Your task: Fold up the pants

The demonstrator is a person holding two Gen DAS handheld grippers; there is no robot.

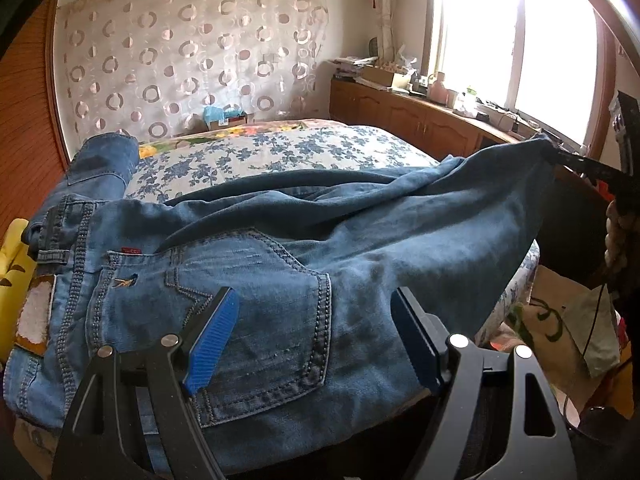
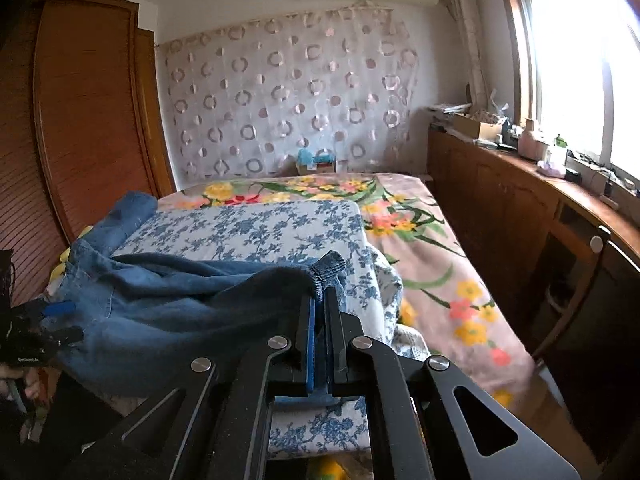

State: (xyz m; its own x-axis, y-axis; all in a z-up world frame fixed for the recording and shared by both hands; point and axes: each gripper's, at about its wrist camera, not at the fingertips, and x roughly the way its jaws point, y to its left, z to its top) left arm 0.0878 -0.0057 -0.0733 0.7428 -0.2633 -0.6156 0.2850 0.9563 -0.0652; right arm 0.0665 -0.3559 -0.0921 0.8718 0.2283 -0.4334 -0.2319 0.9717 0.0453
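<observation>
Blue jeans [image 1: 280, 260] lie across the near end of the bed, back pockets up and waistband at the left. My left gripper [image 1: 314, 296] is open just above the seat, its fingers standing either side of a back pocket without pinching the denim. One leg runs to the right and rises off the bed. My right gripper [image 2: 320, 300] is shut on that leg's hem [image 2: 330, 264] and holds it up, and the left wrist view shows the same grip at the right gripper [image 1: 560, 156]. In the right wrist view the left gripper [image 2: 64, 322] sits at the far left on the jeans [image 2: 180, 300].
A blue floral sheet [image 2: 260, 228] covers the bed over a pink flowered blanket [image 2: 432, 264]. Wooden cabinets [image 2: 500, 208] with clutter run under the window on the right. A wooden wardrobe [image 2: 80, 120] stands at the left. A yellow item [image 1: 16, 248] lies beside the waistband, and a bag [image 1: 560, 320] sits on the floor.
</observation>
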